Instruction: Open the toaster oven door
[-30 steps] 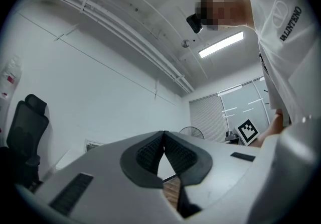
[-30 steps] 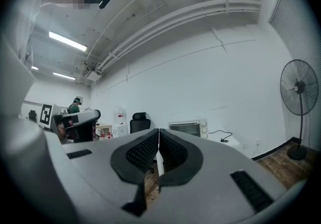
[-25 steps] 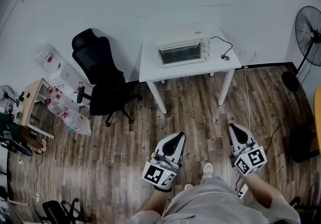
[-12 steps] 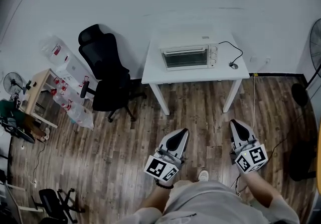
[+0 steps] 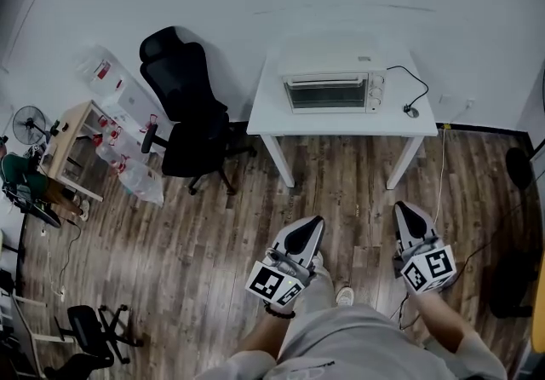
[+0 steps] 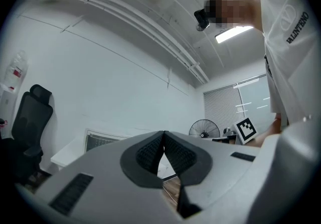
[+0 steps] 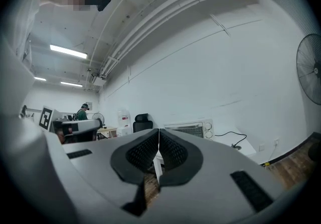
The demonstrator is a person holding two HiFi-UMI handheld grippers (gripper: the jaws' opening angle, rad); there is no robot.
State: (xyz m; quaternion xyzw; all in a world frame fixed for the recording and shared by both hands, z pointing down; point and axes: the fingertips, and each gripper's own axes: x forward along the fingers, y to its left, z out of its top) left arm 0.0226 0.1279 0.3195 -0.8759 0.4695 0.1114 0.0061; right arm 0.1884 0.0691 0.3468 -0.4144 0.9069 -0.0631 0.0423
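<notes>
A white toaster oven (image 5: 334, 89) with a glass door (image 5: 327, 94) stands on a white table (image 5: 341, 123) against the far wall; the door is closed. It also shows far off as the toaster oven (image 7: 190, 128) in the right gripper view and the toaster oven (image 6: 103, 140) in the left gripper view. My left gripper (image 5: 313, 223) is held low over the floor, well short of the table, shut with nothing in it. My right gripper (image 5: 403, 210) is beside it, also shut and empty.
A black office chair (image 5: 189, 114) stands left of the table. A cable (image 5: 407, 80) runs from the oven to the table's right end. Bags and a small wooden shelf (image 5: 72, 148) sit at the left; fans (image 5: 31, 124) stand around the room. A wooden floor (image 5: 204, 233) lies between me and the table.
The table and oven have drifted right and nearer in the head view as the person steps forward. Both grippers have kept their pose and stayed shut.
</notes>
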